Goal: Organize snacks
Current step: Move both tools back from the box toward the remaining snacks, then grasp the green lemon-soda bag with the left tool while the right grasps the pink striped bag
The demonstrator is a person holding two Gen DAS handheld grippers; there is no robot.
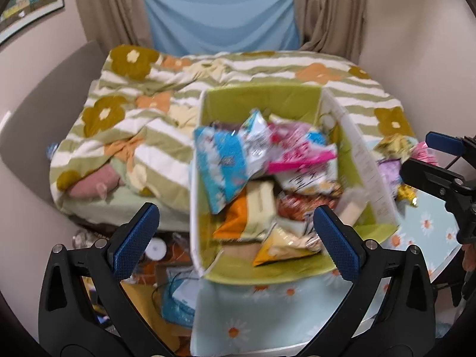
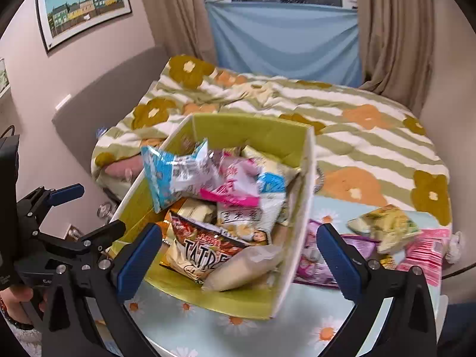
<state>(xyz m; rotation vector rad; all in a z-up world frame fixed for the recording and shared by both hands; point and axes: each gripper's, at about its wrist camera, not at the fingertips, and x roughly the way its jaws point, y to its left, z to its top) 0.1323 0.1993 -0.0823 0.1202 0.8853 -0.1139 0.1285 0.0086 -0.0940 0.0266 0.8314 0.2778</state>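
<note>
Our green box (image 2: 244, 136) sits on the flowery counter (image 2: 261, 336), already heaped with snack bags (image 2: 208, 208), the blue bag (image 2: 166, 175) on top. A few more, like the yellow bag (image 2: 386, 226) and pink bag (image 2: 425, 250), lie just beside the box. We think one of those comes next; we should pinch it by an edge and drop it gently. Our right tongs (image 2: 239, 261) and left tongs (image 1: 235, 238) both tip down toward the box, spread wide, holding nothing.

Both grippers, left gripper (image 1: 235, 232) and right gripper (image 2: 239, 250), hover with fingers spread wide, empty.
</note>
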